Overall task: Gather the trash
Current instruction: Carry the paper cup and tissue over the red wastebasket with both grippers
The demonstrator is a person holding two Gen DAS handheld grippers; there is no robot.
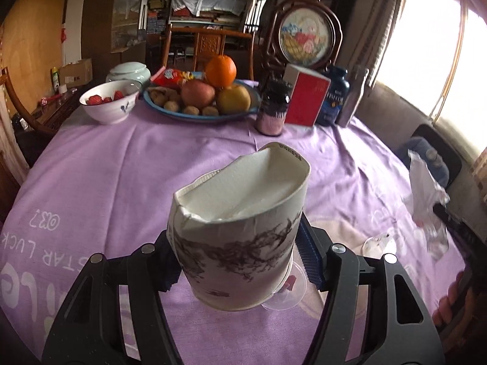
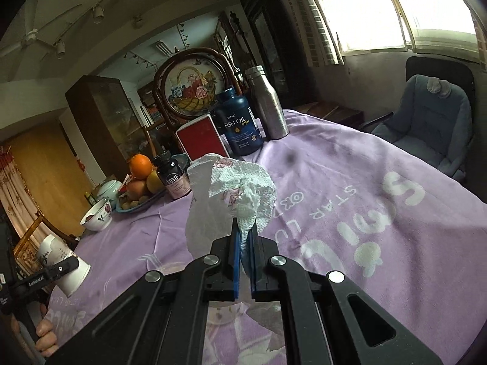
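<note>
In the left wrist view my left gripper (image 1: 237,261) is shut on a dented white paper cup (image 1: 240,231) with a dark branch print, held tilted above the purple tablecloth (image 1: 121,167). Its blue pads press the cup's two sides. From the right wrist view the same cup (image 2: 65,266) appears at the far left. My right gripper (image 2: 243,237) is shut on a crumpled white paper towel (image 2: 234,191) with pink flowers, lifted over the cloth. That towel (image 1: 426,200) shows blurred at the right edge of the left wrist view.
At the table's far side stand a white bowl (image 1: 108,103), a blue fruit plate (image 1: 201,100), a dark jar (image 1: 272,106), a red box (image 1: 307,97), a fish oil bottle (image 2: 240,124) and a steel bottle (image 2: 269,106). A clear plastic piece (image 1: 286,292) lies under the cup. An armchair (image 2: 432,121) stands beyond the table.
</note>
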